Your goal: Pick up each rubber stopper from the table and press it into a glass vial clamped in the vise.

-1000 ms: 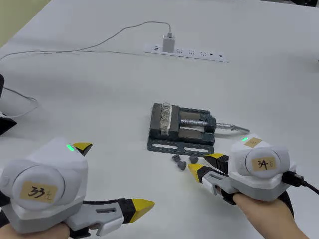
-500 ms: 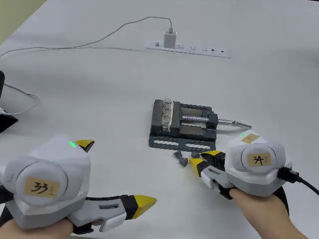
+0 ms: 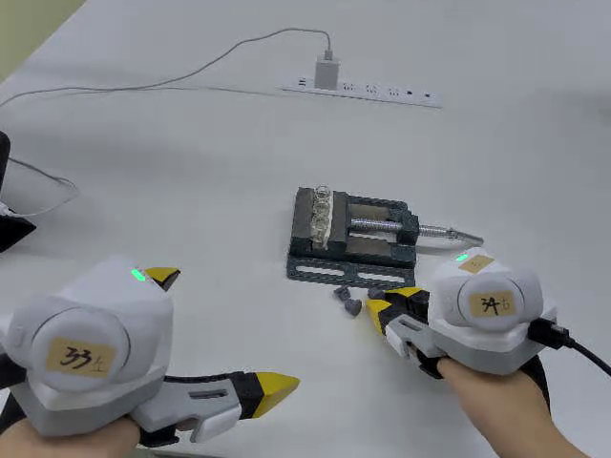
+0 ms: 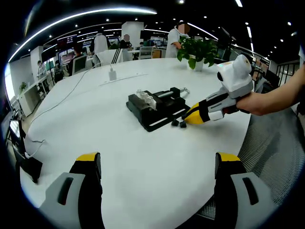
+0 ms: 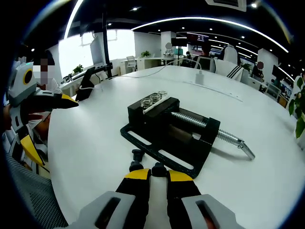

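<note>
The right gripper's (image 5: 159, 176) yellow-tipped jaws are drawn in to a narrow gap, and a dark rubber stopper (image 5: 158, 166) sits between the tips, filling that gap and resting low against the white table (image 5: 90, 143). Just to the left of the tips in the right gripper view lies a second stopper (image 5: 136, 165), and a third stopper (image 5: 138, 153) stands a little beyond it, both loose on the table and close to the base rail of the dark bench vise (image 5: 171, 126). The vise sits right ahead of the right gripper, its screw handle (image 5: 233, 140) pointing away to the right. A row of clear glass vials (image 5: 153, 99) stands upright, clamped between its jaws at the end opposite the screw, mouths up. The left gripper (image 4: 158, 160) is held well back from the vise, above bare table on the person's left, jaws spread wide with nothing between them. In its own view the right gripper comes in from the right with its yellow tip down beside the stoppers. At the far side of the table lies a white power strip (image 3: 368, 93) with a charger (image 3: 326, 72) plugged into it and a cable trailing off to the left.
</note>
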`<state>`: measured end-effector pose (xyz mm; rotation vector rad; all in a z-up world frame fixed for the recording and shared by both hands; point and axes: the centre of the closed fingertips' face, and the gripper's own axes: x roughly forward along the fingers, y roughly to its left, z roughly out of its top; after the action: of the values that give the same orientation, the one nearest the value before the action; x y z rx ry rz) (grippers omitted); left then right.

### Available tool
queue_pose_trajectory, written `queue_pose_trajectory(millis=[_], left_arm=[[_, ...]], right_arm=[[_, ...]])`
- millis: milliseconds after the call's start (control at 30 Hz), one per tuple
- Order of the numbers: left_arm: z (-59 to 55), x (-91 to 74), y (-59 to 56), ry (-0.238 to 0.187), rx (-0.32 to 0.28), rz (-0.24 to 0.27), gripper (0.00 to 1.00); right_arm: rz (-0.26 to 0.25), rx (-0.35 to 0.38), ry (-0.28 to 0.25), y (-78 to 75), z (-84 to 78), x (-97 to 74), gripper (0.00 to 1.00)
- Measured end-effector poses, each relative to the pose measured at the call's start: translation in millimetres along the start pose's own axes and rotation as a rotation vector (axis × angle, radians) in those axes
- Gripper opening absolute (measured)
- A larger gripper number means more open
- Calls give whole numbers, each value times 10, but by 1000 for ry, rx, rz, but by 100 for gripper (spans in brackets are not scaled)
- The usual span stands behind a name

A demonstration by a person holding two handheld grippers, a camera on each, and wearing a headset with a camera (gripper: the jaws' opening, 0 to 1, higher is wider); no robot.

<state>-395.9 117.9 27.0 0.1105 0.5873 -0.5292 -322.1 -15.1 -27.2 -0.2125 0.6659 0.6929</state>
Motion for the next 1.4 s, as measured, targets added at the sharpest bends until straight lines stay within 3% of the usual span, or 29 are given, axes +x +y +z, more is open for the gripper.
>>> queue_pose_trajectory(millis=[500,900,1167,1400], left_arm=[[12,16,-11,4,7,-5,99],[35,45,-54,6,24,-20,98],[132,83,-80,2,106,-42,95],[211,143,-162,9,249,-80,90]], right_arm=[[-2,-51,1,-22,15,-25,8],[41,-136,-4,-11,86,-124,8],[117,-250,17,43,197,-313,8],[204,-330,55,71,308,-548,8]])
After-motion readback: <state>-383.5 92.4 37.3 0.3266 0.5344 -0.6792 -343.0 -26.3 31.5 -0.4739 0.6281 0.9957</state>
